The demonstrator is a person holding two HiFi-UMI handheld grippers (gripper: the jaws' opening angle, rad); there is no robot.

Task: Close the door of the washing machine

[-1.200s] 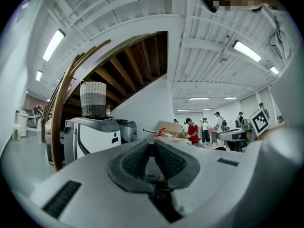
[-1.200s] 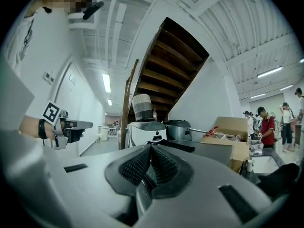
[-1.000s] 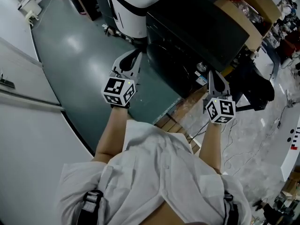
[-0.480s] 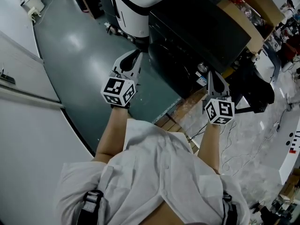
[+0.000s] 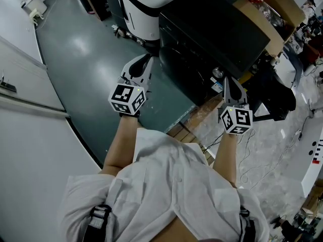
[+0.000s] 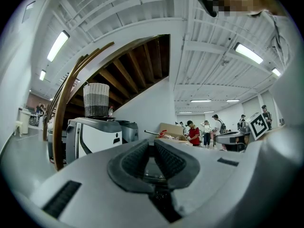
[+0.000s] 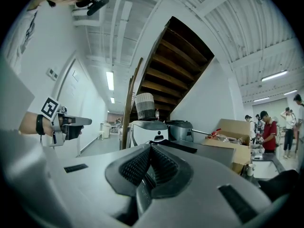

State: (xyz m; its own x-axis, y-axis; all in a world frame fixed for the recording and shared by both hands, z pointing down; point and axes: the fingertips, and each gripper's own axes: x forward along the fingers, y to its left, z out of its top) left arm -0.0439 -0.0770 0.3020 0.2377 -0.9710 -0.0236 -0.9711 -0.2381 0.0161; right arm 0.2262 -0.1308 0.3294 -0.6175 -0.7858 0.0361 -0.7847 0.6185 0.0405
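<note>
The black washing machine (image 5: 217, 32) stands just ahead of both grippers in the head view, its top facing me. Its front (image 5: 184, 72) is dark, with a round door outline; I cannot tell whether that door is latched. My left gripper (image 5: 143, 60) is held level near the machine's left front corner, not touching it, jaws shut and empty (image 6: 153, 144). Held level by the right front corner, my right gripper (image 5: 227, 80) has its pads together with nothing between them (image 7: 151, 148).
A white machine with black trim (image 5: 146, 4) stands left of the washer, with a wicker basket (image 6: 96, 99) on top. A cardboard box (image 5: 267, 9) sits behind. Wooden boards (image 5: 194, 120) lie under the washer, cables (image 5: 262, 155) trail at right, and a white wall (image 5: 25, 95) is at left.
</note>
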